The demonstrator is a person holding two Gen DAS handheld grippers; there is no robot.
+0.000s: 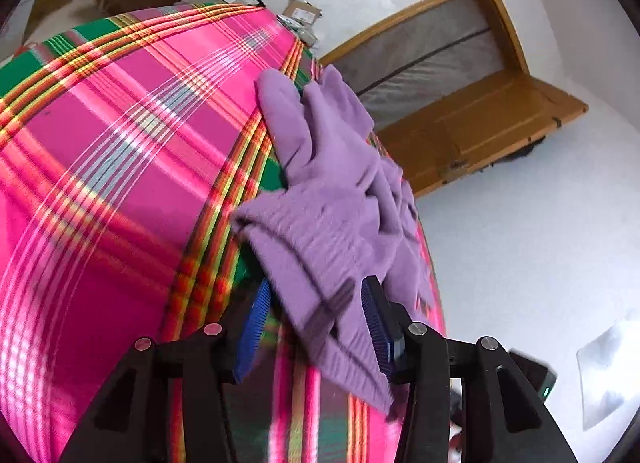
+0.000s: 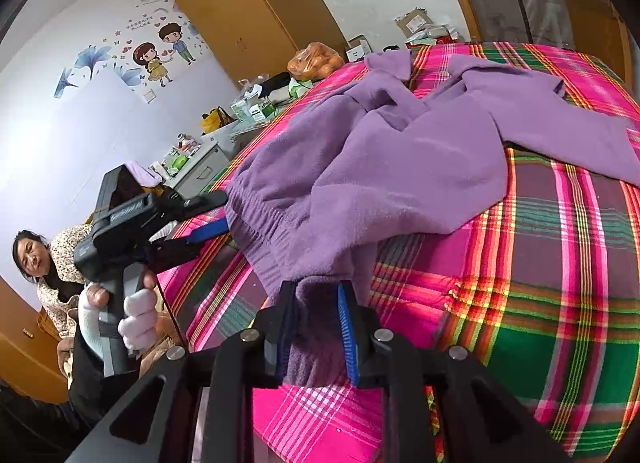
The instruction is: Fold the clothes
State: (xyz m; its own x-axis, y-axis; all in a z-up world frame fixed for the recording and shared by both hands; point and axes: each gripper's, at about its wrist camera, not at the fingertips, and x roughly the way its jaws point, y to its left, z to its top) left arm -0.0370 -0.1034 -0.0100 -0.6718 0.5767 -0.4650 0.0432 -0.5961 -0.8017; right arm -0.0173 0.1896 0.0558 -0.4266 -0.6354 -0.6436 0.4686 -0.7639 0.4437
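Purple fleece garment (image 2: 404, 167) lay spread across the bed (image 2: 560, 263), on a pink, green and yellow plaid cover; its long parts reached toward the far edge and its ribbed hem hung near the front edge.

Right gripper (image 2: 316, 327): black frame, blue pads; jaws drawn close together and pinching a bunched corner of the ribbed hem, the cloth filling the narrow gap between the pads.

Left gripper (image 1: 316, 327): same make; jaws stood partly apart, with the ribbed edge of the garment passing between them. Cloth lay against the right-hand pad; the left-hand pad was partly hidden behind the fabric, and I could not tell whether the grip was firm.

White-gloved hand (image 2: 136, 323) held the left gripper's handle at the bed's near left side, seen from the right wrist camera.

Bag of oranges (image 2: 316, 59) sat at the far side of the bed among small boxes and packets. Wooden door (image 1: 480, 131) stood open against a white wall. Cartoon wall stickers (image 2: 160, 51) were on the wall beyond.
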